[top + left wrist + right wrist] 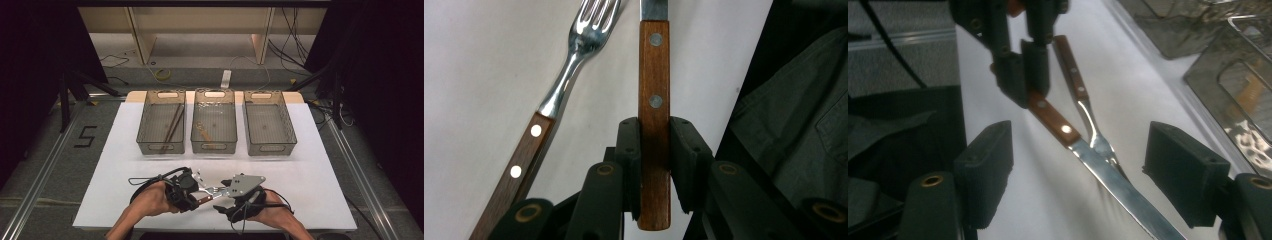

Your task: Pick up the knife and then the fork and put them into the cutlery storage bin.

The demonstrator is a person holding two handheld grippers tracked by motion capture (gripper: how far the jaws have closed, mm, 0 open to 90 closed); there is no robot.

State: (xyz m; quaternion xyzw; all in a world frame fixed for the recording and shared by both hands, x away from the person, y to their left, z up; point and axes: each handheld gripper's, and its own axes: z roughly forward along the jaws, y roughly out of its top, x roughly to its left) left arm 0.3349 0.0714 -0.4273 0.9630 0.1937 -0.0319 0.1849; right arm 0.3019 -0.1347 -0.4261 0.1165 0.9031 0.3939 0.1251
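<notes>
A white table (310,165) stands on grey floor (45,145), with pale wooden shelving (200,20) behind and darkness at both sides.

Three mesh baskets (161,141) stand in a row on the tabletop (310,175). One knife (1083,147) and one fork (1088,117) (both wooden-handled) are near its front edge, where two grippers (200,190) are at work.

Shiny smooth metal blade and brown wood handle on the knife (1068,135); same for fork (574,65) beside it.
</notes>
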